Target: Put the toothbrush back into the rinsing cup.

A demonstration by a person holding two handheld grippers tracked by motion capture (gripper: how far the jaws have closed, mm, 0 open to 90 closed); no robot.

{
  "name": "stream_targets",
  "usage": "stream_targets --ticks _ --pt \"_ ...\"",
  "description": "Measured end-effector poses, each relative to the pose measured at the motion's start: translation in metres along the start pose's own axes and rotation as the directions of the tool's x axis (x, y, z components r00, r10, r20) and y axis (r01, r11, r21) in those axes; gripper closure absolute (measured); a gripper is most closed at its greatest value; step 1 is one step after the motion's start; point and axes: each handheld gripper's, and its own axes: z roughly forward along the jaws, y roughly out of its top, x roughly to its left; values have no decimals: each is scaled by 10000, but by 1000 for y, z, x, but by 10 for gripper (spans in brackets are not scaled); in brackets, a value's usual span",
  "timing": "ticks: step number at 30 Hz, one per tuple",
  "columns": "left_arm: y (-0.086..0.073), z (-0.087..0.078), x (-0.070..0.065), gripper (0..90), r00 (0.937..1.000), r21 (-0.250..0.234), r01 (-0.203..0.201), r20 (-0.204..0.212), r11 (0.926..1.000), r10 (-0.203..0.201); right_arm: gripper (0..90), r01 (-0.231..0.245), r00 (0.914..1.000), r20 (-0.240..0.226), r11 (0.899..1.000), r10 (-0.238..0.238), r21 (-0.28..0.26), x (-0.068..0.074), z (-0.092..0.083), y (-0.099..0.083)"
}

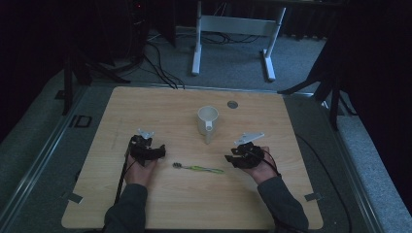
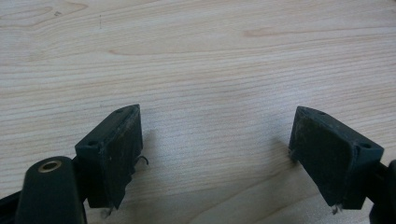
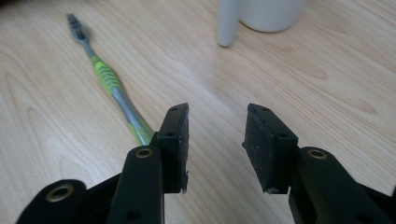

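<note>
A green and grey toothbrush (image 1: pixel 198 168) lies flat on the wooden table (image 1: pixel 160 104) between my two hands, bristle head to the left. A white mug (image 1: pixel 208 121) stands upright behind it, handle toward me. My left gripper (image 1: pixel 154 151) rests left of the brush, open wide over bare wood (image 2: pixel 215 135). My right gripper (image 1: pixel 230 158) sits just right of the brush's handle end, open with nothing between its jaws. In the right gripper view the toothbrush (image 3: pixel 109 81) runs past the left jaw, outside the gap (image 3: pixel 215 140), and the mug (image 3: pixel 271 11) stands ahead.
A small round grey disc (image 1: pixel 232 104) is set in the table near its far edge. Beyond the table stand a white desk frame (image 1: pixel 233 34) and dark tripod legs on grey carpet, with cables trailing on the floor.
</note>
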Motion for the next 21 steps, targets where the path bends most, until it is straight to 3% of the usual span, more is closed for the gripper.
stream_targets --ticks 6,21 --pt "0 0 0 178 10000 -4 1 1 10000 -1 610 481 9983 -340 9986 -474 213 6 4 11" --pt "0 0 0 178 10000 -6 4 5 10000 -4 603 1139 9897 -939 9920 -1085 547 12 12 36"
